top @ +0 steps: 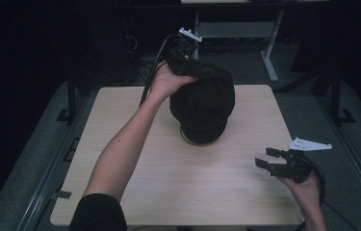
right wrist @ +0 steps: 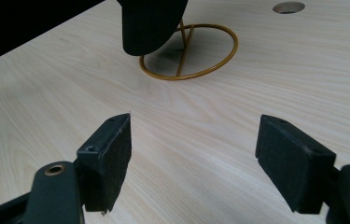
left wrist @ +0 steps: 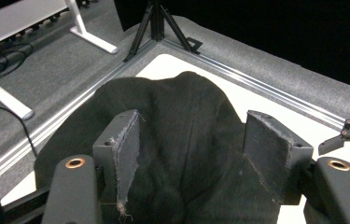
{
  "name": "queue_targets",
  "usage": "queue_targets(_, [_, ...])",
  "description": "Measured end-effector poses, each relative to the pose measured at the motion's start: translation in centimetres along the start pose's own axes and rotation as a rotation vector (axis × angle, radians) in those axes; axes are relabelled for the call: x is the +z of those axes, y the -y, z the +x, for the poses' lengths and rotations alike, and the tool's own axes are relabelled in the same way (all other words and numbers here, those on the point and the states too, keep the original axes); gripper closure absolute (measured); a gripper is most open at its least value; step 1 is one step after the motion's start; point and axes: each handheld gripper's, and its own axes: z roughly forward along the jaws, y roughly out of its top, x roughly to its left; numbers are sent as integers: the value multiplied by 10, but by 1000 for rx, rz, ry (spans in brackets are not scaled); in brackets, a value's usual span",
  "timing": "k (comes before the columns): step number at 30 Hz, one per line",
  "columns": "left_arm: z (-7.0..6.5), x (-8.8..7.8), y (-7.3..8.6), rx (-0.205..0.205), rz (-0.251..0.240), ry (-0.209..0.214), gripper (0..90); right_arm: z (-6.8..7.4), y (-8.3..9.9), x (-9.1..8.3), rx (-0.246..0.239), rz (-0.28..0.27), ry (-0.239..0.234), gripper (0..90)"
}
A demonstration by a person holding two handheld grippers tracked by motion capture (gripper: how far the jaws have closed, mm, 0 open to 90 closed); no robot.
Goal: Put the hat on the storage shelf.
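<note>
Your left tongs (left wrist: 191, 149) sit spread at the top of the black cap (top: 202, 103), fabric between the pads. The cap rests on a yellow wire stand (right wrist: 189, 51) mid-bench (top: 168, 183). Your right tongs (top: 269, 161) hover spread, empty, well apart.

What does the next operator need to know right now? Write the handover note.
Left gripper: open, jaws either side of the black hat's crown fabric, not clamped.
Right gripper: open and holding nothing, above the table's right front part.
Hat: sits on the yellow wire stand at mid-table.
Done: left gripper is placed at the hat.
Left: probably close on the fabric and move the hat; which way cannot be told.
</note>
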Motion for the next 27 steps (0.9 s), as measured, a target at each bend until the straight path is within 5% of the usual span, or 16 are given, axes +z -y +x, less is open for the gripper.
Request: queue_targets(27, [6,-33,40,-59,-67,3,312,6,3,6,3,-5,21,250])
